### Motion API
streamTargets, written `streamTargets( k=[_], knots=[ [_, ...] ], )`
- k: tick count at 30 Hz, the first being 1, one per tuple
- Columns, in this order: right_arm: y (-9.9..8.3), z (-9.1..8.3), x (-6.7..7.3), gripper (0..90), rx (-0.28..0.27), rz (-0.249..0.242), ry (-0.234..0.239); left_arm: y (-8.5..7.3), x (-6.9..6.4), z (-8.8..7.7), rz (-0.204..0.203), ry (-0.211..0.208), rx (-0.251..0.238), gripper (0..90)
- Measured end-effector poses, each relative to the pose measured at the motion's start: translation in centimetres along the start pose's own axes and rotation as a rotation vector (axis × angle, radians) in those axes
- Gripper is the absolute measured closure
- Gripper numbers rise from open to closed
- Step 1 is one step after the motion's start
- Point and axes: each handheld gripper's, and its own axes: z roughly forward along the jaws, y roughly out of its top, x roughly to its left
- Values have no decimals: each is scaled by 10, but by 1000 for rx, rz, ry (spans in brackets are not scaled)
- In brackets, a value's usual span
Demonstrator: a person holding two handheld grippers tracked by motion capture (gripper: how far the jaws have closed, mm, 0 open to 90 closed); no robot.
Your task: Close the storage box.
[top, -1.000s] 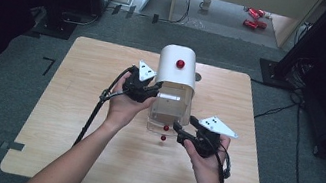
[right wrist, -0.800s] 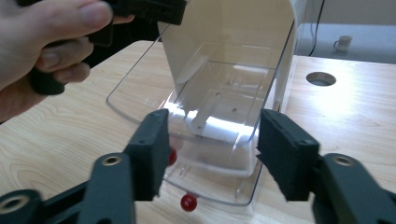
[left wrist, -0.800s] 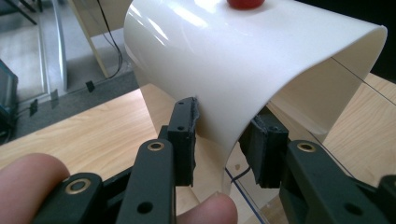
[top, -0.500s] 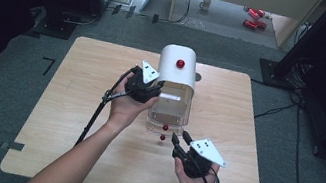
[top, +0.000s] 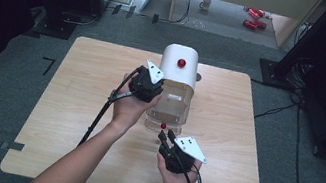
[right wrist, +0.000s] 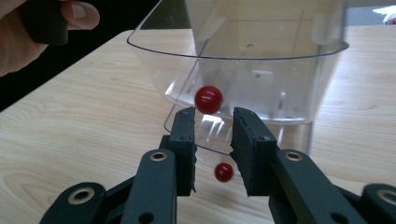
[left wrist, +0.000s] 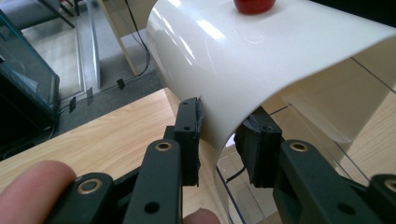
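The left gripper (top: pixel 152 80) pinches the white curved cover (left wrist: pixel 261 60) of the container at its side edge, one pad on the outer face and the other inside, jaws having just closed a little further; the right gripper (top: pixel 166 136) sits just in front of the clear plastic box (right wrist: pixel 261 70), its jaws narrowly parted and just drawn in, nothing between the pads; in the right gripper view a red knob (right wrist: pixel 208 99) hangs on the clear front panel just beyond the fingertips, apart from them, and a smaller red blob (right wrist: pixel 224 171) shows lower down between the jaws, whether reflection or bead I cannot tell; another red knob (top: pixel 181 63) tops the white cover; the container stands near the table's (top: pixel 76 81) far edge, a little right of centre; bare wood lies open to left, right and on the near side; the left cable (top: pixel 101 111) trails across the near-left board; beyond the edges, grey floor (top: pixel 1 73).
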Motion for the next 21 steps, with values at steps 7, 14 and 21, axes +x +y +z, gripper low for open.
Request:
streamTargets(
  k=[7,14,21],
  knots=[
    [1,12,12,718,-26,-12,-73,1,-1,-1,-10,6,8,715],
    [-2,19,14,743,-32,-30,-104,1,-1,-2,-4,6,10,732],
    [1,17,13,749,-74,-46,-103,1,0,-2,29,10,16,765]
  ],
)
